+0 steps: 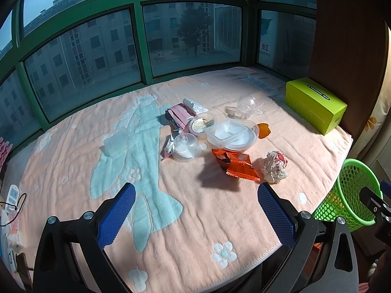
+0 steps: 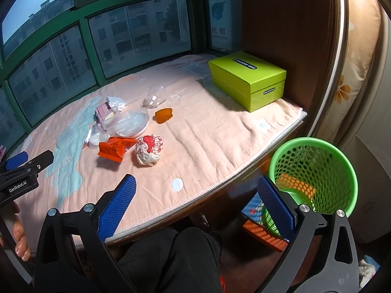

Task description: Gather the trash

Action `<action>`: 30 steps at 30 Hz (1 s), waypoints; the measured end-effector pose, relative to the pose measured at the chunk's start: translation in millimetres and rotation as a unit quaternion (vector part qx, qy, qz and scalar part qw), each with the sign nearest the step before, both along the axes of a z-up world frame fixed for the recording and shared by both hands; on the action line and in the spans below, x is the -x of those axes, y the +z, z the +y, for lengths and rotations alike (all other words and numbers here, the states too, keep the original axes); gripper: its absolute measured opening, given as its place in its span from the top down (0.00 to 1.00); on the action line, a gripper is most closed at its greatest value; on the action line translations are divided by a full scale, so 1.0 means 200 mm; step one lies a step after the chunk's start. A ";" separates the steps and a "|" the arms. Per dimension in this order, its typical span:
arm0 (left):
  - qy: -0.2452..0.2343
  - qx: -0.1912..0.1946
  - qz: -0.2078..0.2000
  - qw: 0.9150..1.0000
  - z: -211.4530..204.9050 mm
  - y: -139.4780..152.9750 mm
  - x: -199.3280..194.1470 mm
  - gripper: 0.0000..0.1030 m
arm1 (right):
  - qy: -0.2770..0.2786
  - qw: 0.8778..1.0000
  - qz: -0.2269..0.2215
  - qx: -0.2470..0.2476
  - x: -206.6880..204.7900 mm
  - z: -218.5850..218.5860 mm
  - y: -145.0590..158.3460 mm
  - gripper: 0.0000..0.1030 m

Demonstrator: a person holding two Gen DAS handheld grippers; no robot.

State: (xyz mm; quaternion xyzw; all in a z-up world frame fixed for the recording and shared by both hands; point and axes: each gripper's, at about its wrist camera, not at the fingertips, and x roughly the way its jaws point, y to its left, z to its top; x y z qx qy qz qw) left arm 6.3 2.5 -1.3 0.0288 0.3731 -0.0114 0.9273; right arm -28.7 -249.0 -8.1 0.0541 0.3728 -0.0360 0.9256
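Observation:
Trash lies in a heap on a peach blanket (image 1: pixel 220 219): an orange wrapper (image 1: pixel 238 166), a crumpled paper ball (image 1: pixel 275 167), clear plastic tubs (image 1: pixel 232 134), a small lidded cup (image 1: pixel 184 146) and a pink packet (image 1: pixel 178 116). A green mesh basket (image 2: pixel 315 173) stands off the blanket's right edge, empty inside. My left gripper (image 1: pixel 196 216) hangs open over the blanket, short of the orange wrapper. My right gripper (image 2: pixel 196 210) is open too, above the table edge beside the basket, holding nothing. The paper ball (image 2: pixel 149 150) and orange wrapper (image 2: pixel 114 149) show ahead to its left.
A lime-green box (image 1: pixel 315 105) sits at the back right against a brown wall. Green-framed windows close off the far side. A clear cup (image 1: pixel 246 106) and an amber piece (image 1: pixel 264 130) lie behind the heap. A person's dark-trousered legs (image 2: pixel 171 261) are under the table edge.

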 end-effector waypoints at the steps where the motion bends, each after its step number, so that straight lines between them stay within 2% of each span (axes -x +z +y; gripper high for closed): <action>1: 0.000 -0.001 0.001 1.000 0.00 0.00 0.00 0.06 | 0.000 1.000 0.001 -0.001 0.00 0.00 0.00 0.05; 17: 0.001 -0.004 0.018 1.000 0.00 -0.02 -0.12 0.06 | 0.016 1.000 0.009 -0.001 -0.11 0.03 -0.01 0.05; 30: 0.020 -0.010 0.033 0.999 0.08 -0.03 -0.29 0.06 | 0.060 0.998 0.028 -0.004 -0.28 0.08 -0.07 0.05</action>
